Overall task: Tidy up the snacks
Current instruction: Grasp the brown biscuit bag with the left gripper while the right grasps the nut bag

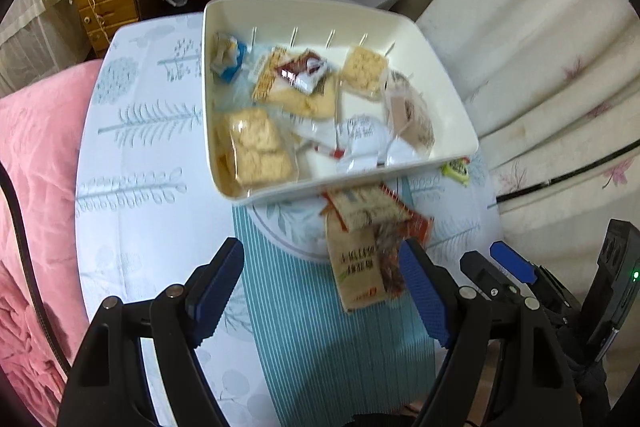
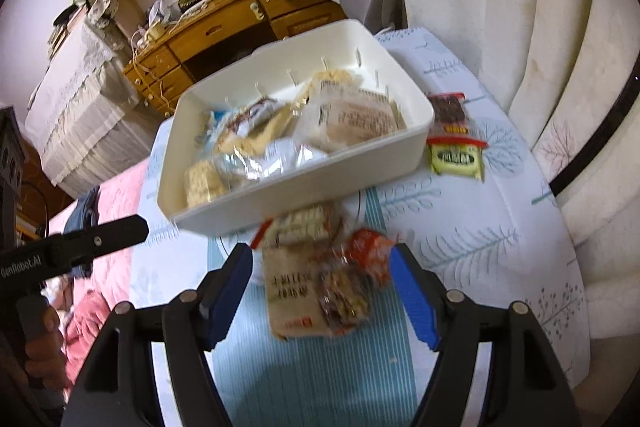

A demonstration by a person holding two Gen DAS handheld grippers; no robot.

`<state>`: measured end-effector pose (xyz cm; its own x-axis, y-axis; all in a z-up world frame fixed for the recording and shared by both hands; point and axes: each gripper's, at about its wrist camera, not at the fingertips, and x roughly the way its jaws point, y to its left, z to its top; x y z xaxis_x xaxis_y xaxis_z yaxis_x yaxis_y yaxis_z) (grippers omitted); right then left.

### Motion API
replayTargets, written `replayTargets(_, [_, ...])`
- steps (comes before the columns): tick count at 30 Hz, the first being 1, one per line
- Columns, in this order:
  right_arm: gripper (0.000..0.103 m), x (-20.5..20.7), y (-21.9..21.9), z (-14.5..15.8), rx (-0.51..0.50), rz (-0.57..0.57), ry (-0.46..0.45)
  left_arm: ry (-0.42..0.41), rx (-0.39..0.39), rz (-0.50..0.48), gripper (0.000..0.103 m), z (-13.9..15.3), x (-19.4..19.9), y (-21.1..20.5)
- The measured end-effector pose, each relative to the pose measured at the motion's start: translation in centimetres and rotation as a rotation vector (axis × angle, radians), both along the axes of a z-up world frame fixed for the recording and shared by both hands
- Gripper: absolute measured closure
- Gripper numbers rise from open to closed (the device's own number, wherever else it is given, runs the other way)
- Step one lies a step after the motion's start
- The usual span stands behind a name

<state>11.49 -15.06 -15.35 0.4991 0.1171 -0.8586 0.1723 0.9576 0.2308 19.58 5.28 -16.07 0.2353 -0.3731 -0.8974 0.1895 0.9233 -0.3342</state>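
The left tongs (image 1: 322, 291) are seen wide open in the left wrist view, with nothing pressed between the blue pads (image 1: 216, 291). The right tongs (image 2: 322, 291) are also spread apart, and no pad touches a packet; no earlier picture is given, so only this state is told.

Ahead of both tongs a white box (image 1: 436, 55) is placed on a round table (image 1: 132, 155) with a leaf-pattern cloth. Cracker packets (image 1: 260, 147) and other wrapped snacks are lying inside it. Just in front of the box, between it and the tongs, a small pile of snack packets (image 2: 316, 283) is lying on a striped teal mat (image 2: 320, 379); a beige packet (image 1: 356, 267) is lying on top.

In the right wrist view a green packet (image 2: 458, 159) and a dark red packet (image 2: 450, 113) are shown fully, beside the right wall of the box. In the left wrist view only a corner of the green packet (image 1: 458, 171) is shown. A pink blanket (image 1: 36, 187) is seen left of the table.
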Motion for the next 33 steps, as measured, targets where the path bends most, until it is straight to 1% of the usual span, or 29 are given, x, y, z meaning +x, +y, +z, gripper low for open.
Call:
replayTargets(5, [0.031, -1.3, 0.1, -1.6, -0.016, 0.052, 0.018, 0.049, 0.014, -0.001, 0.024, -1.7, -0.7, -0.6])
replayTargets(12, [0.03, -2.4, 0.1, -3.7, -0.052, 0.117, 0.027, 0.126, 0.033, 0.008, 0.024, -4.0, -0.7, -1.9])
replayTargets(19, [0.03, -2.8, 0.2, -6.0, -0.071, 0.184, 0.055, 0.202, 0.072, 0.024, 0.02, -6.9, -0.4, -3.6])
replayTargets(27, [0.03, -2.5, 0.9, -8.3, -0.105, 0.281, 0.049, 0.245, 0.1, 0.06, 0.02, -9.5, 0.3, -5.7])
replayTargets(33, [0.03, -1.3, 1.1, -9.7, -0.111, 0.357, 0.061, 0.261, 0.133, 0.099, 0.02, -11.0, 1.3, -7.1])
